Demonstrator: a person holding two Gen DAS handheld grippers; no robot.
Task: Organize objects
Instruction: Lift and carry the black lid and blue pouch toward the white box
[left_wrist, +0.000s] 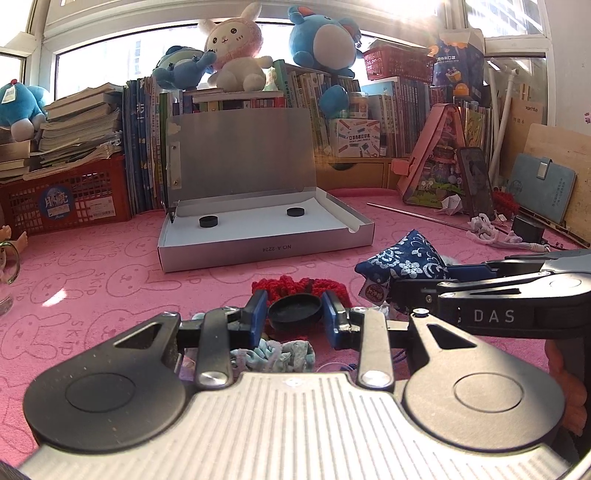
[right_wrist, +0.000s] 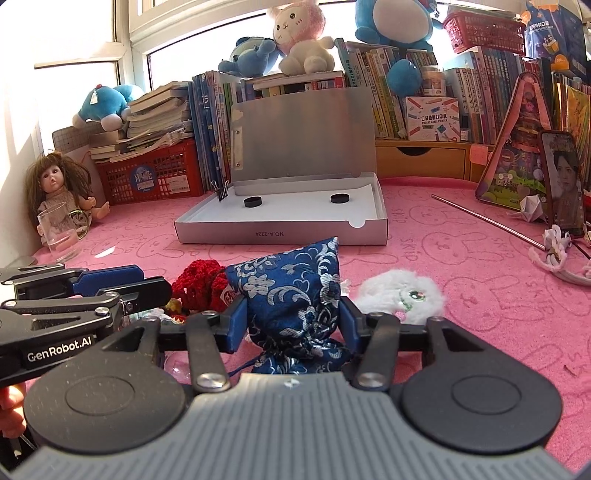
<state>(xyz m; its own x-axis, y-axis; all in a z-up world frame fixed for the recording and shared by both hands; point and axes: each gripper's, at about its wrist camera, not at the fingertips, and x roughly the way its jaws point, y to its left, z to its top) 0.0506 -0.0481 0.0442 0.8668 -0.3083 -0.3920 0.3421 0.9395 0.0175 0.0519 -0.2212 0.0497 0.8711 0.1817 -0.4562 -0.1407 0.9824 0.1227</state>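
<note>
Pink cloth (left_wrist: 92, 280), printed with rabbits, covers the whole work surface, and everything we are sorting lies on it. Largest of the things on it is the silver box (right_wrist: 280, 230), its lid propped open against the books so the white floor is free to receive things; two black discs (right_wrist: 253, 202) already sit inside, well apart from each other, which we judge marks it as the place for such pieces.

Next in size is the blue brocade pouch (right_wrist: 295, 295), lying near the front of the box. Our right gripper (right_wrist: 295, 321) straddles it, with one blue finger on either side of the gathered cloth. Whether the pads actually press it we cannot tell; soft cloth gives, so a firm hold probably needs further closing.

Beside the pouch lie a white fluffy toy (right_wrist: 400, 293) and a red crocheted piece (right_wrist: 201, 282), both untouched. A pale blue knitted scrap (left_wrist: 273, 356) lies just under our left gripper.

Smallest is the black round lid (left_wrist: 294, 310). Our left gripper (left_wrist: 294, 317) is clamped on it, fingers (left_wrist: 258, 314) pressing its rim from both sides, holding it flat and level. We judge this grip suits carrying it to join the discs in the box.
</note>
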